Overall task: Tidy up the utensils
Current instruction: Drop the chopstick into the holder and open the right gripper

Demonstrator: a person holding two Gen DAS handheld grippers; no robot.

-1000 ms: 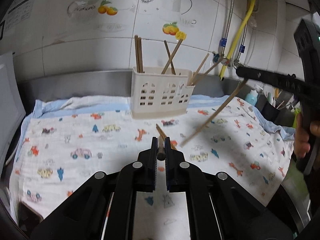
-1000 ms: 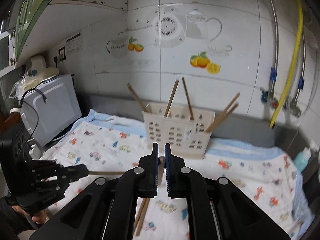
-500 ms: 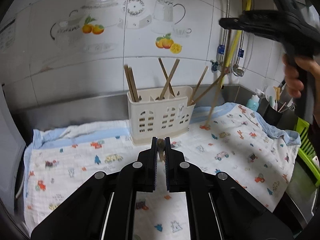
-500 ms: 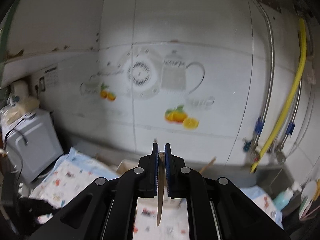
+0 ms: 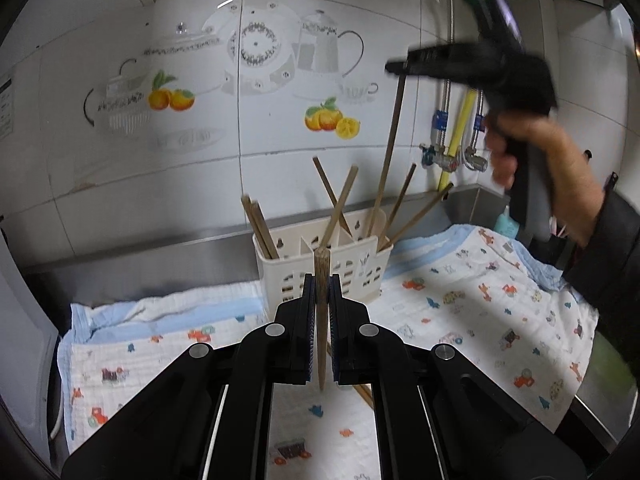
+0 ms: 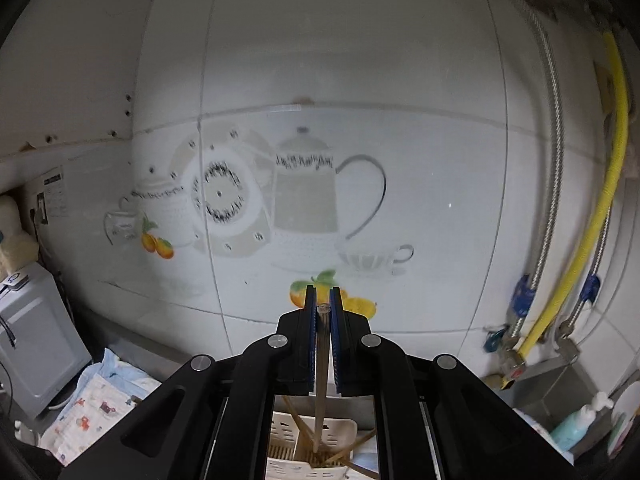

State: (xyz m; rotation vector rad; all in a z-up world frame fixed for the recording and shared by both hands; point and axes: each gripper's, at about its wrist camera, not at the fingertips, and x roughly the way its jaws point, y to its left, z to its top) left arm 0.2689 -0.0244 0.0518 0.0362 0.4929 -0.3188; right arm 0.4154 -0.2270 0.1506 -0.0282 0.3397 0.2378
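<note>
A cream slotted utensil holder (image 5: pixel 320 266) stands at the back of the cloth, with several wooden chopsticks leaning in it. My left gripper (image 5: pixel 321 280) is shut on one upright chopstick (image 5: pixel 321 320), in front of the holder. My right gripper (image 6: pixel 323 300) is shut on another chopstick (image 6: pixel 321 380), which hangs straight down with its tip inside the holder (image 6: pixel 312 452). In the left wrist view the right gripper (image 5: pixel 396 69) is high above the holder with its chopstick (image 5: pixel 390 152) reaching into the right compartment.
A printed cloth (image 5: pixel 460 320) covers the counter. One more chopstick (image 5: pixel 362 390) lies on it under my left gripper. Tiled wall behind. Yellow hose and valves (image 5: pixel 456 148) at back right. A white appliance (image 6: pixel 36 344) at left, a soap bottle (image 6: pixel 576 426) at right.
My right gripper rose and moved over the holder, and its chopstick now stands vertical with the tip in the holder. My left gripper tilted up and came closer to the holder.
</note>
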